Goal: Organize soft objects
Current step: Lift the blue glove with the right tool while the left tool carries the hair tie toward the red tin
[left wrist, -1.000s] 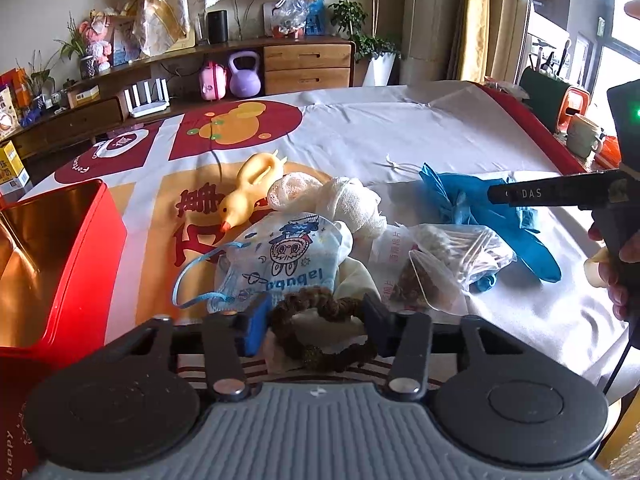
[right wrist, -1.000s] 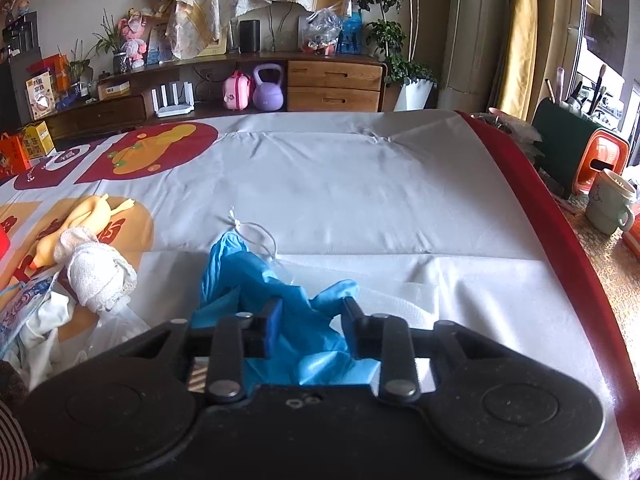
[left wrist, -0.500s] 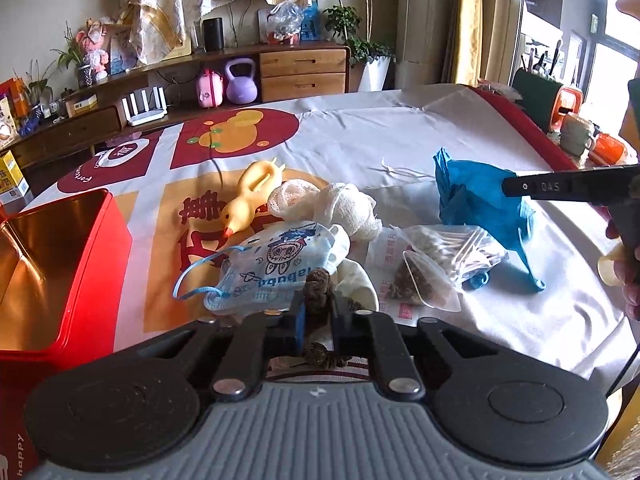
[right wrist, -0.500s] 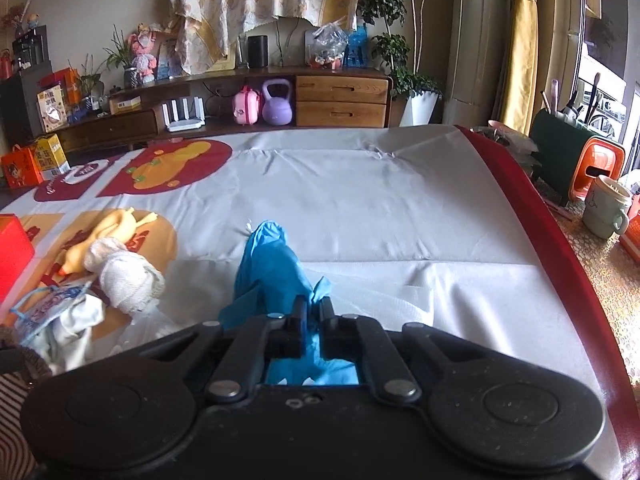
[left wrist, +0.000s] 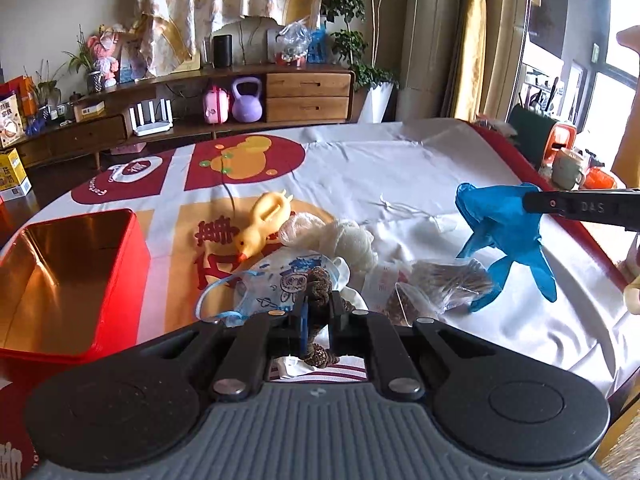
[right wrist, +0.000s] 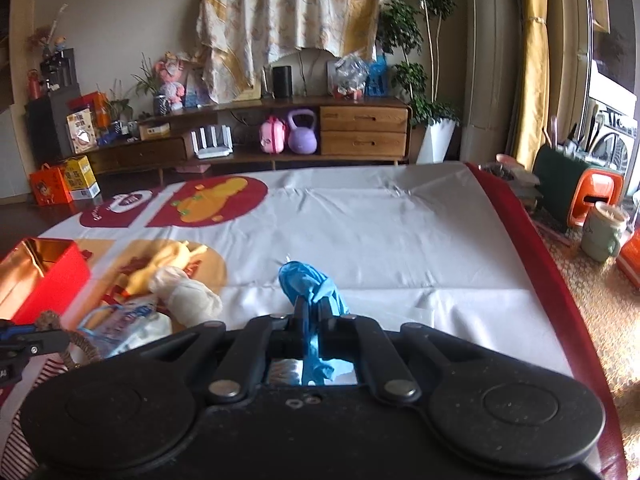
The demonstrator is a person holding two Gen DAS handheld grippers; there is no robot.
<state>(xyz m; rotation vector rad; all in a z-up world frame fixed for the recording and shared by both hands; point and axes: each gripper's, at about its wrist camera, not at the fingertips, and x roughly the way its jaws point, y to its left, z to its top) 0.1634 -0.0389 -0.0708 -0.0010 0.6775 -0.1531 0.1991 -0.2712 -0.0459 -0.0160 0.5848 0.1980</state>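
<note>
My left gripper (left wrist: pixel 318 312) is shut on a brown hair scrunchie (left wrist: pixel 318 286), lifted just above the pile. My right gripper (right wrist: pixel 314 314) is shut on a blue rubber glove (right wrist: pixel 310 284) that hangs clear of the cloth; the same glove (left wrist: pixel 502 232) dangles from its finger at the right of the left wrist view. On the table lie a printed face mask (left wrist: pixel 276 284), a white gauze bundle (left wrist: pixel 344 236), a yellow rubber duck (left wrist: pixel 264 226) and clear bags of cotton swabs (left wrist: pixel 444 280). An open red box (left wrist: pixel 68 280) with a gold inside stands at the left.
A white and red printed cloth (right wrist: pixel 360 232) covers the table, whose red edge (right wrist: pixel 532 248) runs down the right. A mug (right wrist: pixel 602 238) and an orange holder (right wrist: pixel 596 196) stand beyond that edge. A sideboard (right wrist: pixel 320 132) lines the far wall.
Both grippers closed from open, the left on the scrunchie and the right on the blue glove. Both then rose, lifting scrunchie and glove off the table.
</note>
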